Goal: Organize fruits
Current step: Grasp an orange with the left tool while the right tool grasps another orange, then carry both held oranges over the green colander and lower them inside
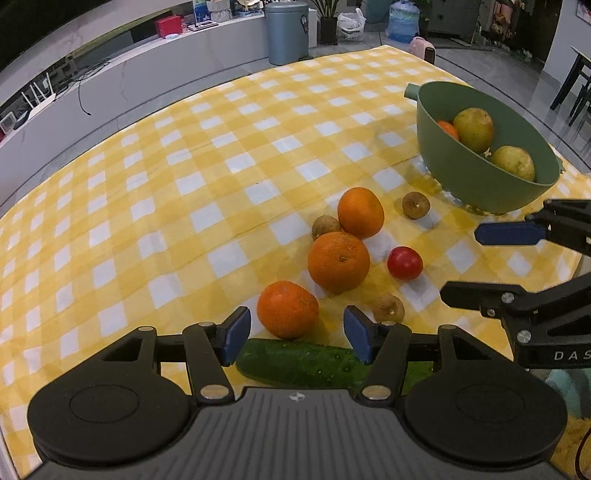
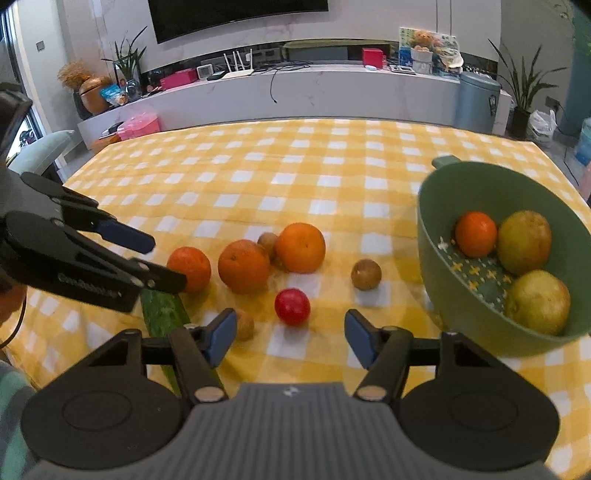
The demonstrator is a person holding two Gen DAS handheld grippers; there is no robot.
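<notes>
Three oranges lie on the checked cloth: near [image 1: 287, 309], middle [image 1: 338, 261] and far [image 1: 360, 212]. A red tomato [image 1: 405, 263], several small brown fruits [image 1: 415, 205] and a cucumber [image 1: 299, 360] lie around them. The green bowl [image 1: 461, 177] holds two yellow pears and a small orange [image 2: 475, 234]. My left gripper [image 1: 297, 334] is open and empty, just above the cucumber and behind the near orange. My right gripper [image 2: 290, 336] is open and empty, a little short of the tomato [image 2: 292, 306].
The yellow checked cloth [image 2: 295, 177] covers the table. The bowl [image 2: 443, 266] stands at the right, near the table's edge. A grey bin [image 1: 287, 31] and a white TV shelf [image 2: 314, 88] stand beyond the far edge.
</notes>
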